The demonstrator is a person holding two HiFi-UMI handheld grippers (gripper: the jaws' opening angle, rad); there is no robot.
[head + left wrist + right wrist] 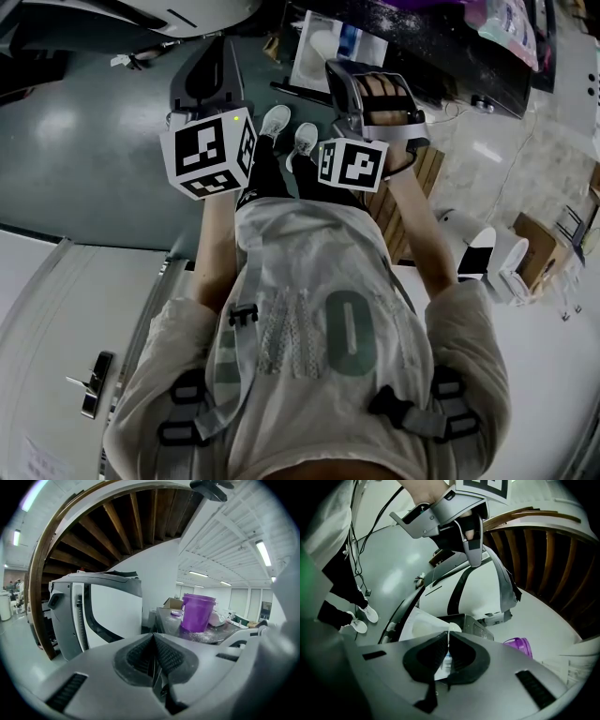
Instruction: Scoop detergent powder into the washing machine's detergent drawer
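Both arms are stretched forward and down from the chest, forearms bare and roughly parallel. Left gripper (204,66) and right gripper (349,86) sit side by side above the grey-green floor (84,141), pointing away from the body, with white shoes (277,120) between them. Left gripper view: jaws fully together, ribbed dark pads face to face in a grey moulded shell, nothing between. Right gripper view: jaws closed at the tips too. A thin pale line sits at the tip seam; can't tell what it is or whether it's pinched. Left gripper aims about level at the washing machine (112,616), which has a smooth white body, rounded corners and a dark curved band. Right of it is a purple bucket (198,613), plastic, upright, slightly tapered, on a dark bench (225,637) with white powder scattered round its base. Right gripper looks down on a white tray (410,620), flat and rectangular with a pale round shape in it; can't tell if it's the detergent drawer. In the head view the tray's long axis runs away from the person, just beyond the right gripper's tips. A curved stair underside (131,522) with wooden ribs is overhead.
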